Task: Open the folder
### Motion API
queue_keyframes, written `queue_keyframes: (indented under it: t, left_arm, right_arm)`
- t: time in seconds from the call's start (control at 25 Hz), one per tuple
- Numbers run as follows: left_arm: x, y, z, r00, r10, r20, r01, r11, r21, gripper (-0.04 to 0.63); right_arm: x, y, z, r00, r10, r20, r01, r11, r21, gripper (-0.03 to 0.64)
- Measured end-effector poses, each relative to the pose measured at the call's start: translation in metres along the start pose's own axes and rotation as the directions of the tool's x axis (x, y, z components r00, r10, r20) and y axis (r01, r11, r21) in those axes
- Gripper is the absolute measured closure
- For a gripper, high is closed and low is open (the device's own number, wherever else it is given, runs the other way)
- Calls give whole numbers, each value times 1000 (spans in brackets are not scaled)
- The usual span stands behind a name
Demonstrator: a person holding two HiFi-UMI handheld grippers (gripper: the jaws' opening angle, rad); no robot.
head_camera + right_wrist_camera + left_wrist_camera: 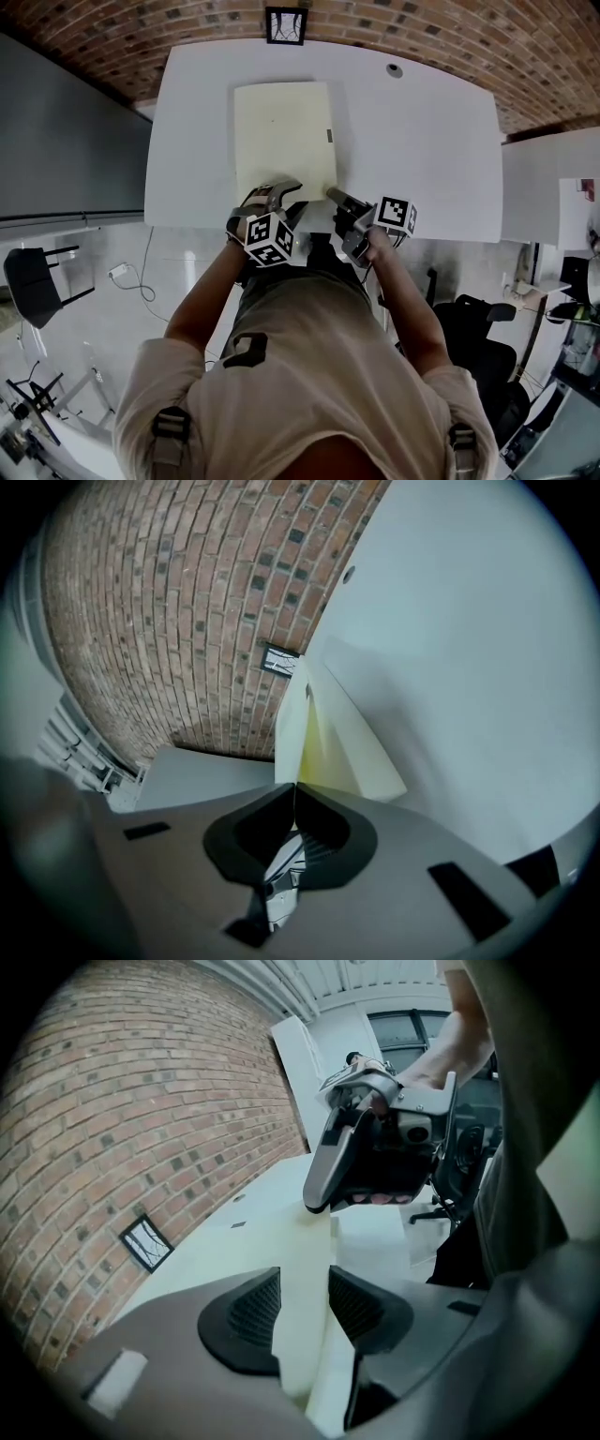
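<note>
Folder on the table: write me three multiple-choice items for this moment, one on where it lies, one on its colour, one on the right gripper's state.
1. Where does the folder lie?
A. on the white table
B. on a shelf
C. in a box

2. What colour is the folder?
A. red
B. cream
C. black

3. How do the right gripper jaws stand?
A. wide apart and empty
B. shut on the folder's edge
C. out of every view

Answers:
1. A: the head view shows it flat on the table, near the person.
2. B: it is pale cream in all three views.
3. B: the right gripper view shows the pads together, with the cover's edge coming out from between them.
</note>
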State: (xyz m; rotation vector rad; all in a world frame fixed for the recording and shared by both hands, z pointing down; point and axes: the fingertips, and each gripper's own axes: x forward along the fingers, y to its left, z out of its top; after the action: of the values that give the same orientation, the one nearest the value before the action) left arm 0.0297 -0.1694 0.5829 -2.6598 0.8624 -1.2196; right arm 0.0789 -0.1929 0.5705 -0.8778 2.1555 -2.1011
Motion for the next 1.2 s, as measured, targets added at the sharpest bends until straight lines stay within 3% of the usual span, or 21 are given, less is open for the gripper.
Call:
queue_keyframes:
  t: [0.56, 0.92, 1.2]
  left_arm:
    - [3, -2, -7, 997, 75, 26, -77, 994, 79, 443]
    - [4, -2, -8, 997, 70, 32, -72, 996, 51, 443]
    - [-4, 7, -1, 992, 105, 65, -108, 993, 44, 443]
  right_arm:
    - [0, 11, -8, 1000, -21, 10, 21, 997, -69, 611]
    - [2, 8, -7, 999, -46, -4, 46, 996, -76, 611]
    - [2, 15, -2, 1000, 1, 11, -1, 999, -39, 611]
